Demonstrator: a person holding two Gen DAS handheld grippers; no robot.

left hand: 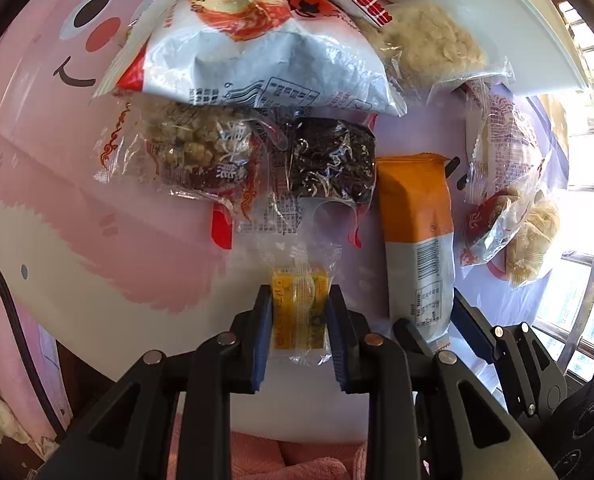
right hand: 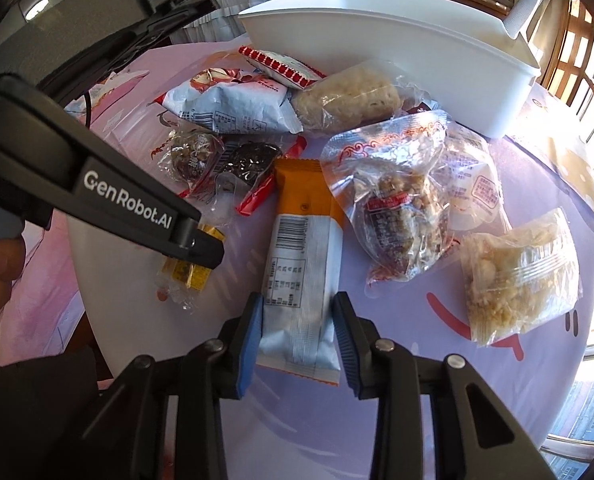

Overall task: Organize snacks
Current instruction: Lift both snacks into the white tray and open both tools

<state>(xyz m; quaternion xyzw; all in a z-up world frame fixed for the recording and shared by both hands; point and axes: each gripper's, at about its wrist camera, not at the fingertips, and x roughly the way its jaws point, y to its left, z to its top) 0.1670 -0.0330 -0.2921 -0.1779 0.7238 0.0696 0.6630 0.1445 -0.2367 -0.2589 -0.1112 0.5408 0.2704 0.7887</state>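
Left tool (left hand: 299, 312) clamped on yellow wrapped candy (left hand: 297, 316), lower centre; right tool (right hand: 297, 320) grips orange-and-white snack packet (right hand: 303, 272) on bench (right hand: 397, 360)

Yellow candy (left hand: 299, 312) clamped; orange-white packet (right hand: 301, 280) (flat) gripped.

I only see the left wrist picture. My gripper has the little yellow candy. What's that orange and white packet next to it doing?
Observer: The right gripper has its fingers on either side of the long orange and white snack packet, at its near end.
Operator: Where do the snacks go?
Observer: Likely the white plastic bin at the far side of the table; its inside is out of sight.
Operator: Is my candy in the air?
Observer: From the right wrist view, the small yellow wrapped candy sits low at the left gripper, but whether it touches the pink and lilac cartoon tablecloth is unclear.
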